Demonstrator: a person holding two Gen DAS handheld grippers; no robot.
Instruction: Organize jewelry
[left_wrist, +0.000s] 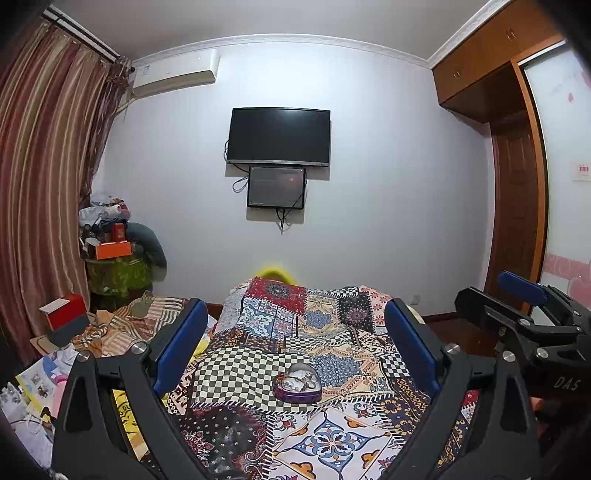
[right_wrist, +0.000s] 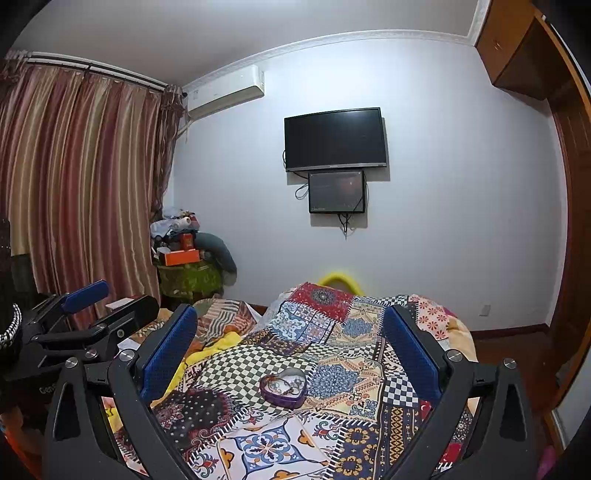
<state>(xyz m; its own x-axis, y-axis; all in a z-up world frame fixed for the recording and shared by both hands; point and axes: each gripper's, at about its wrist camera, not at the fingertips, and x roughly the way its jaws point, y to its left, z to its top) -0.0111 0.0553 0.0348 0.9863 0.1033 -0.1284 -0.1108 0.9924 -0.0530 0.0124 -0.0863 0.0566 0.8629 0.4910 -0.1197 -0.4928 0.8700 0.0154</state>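
A purple heart-shaped tin (left_wrist: 297, 386) lies open on the patchwork quilt (left_wrist: 332, 439) of a bed, with several pieces of jewelry tangled inside. My left gripper (left_wrist: 295, 314) hovers above the quilt, short of the tin, jaws wide apart with nothing between them. In the right wrist view the same tin (right_wrist: 282, 387) sits ahead of my right gripper (right_wrist: 290, 314), which is also open and holds nothing. The two grippers are side by side: the right gripper (left_wrist: 495, 295) shows at the edge of the left wrist view, and the left gripper (right_wrist: 110, 299) at the edge of the right wrist view.
Crumpled striped bedding (left_wrist: 140, 325) and a red box (left_wrist: 64, 310) lie left of the quilt, with papers and clutter (left_wrist: 37, 387) nearer. A piled-up stand (left_wrist: 114, 251) fills the corner by the striped curtain (left_wrist: 48, 177). A television (left_wrist: 279, 134) hangs on the far wall; a wooden wardrobe (left_wrist: 517, 206) stands right.
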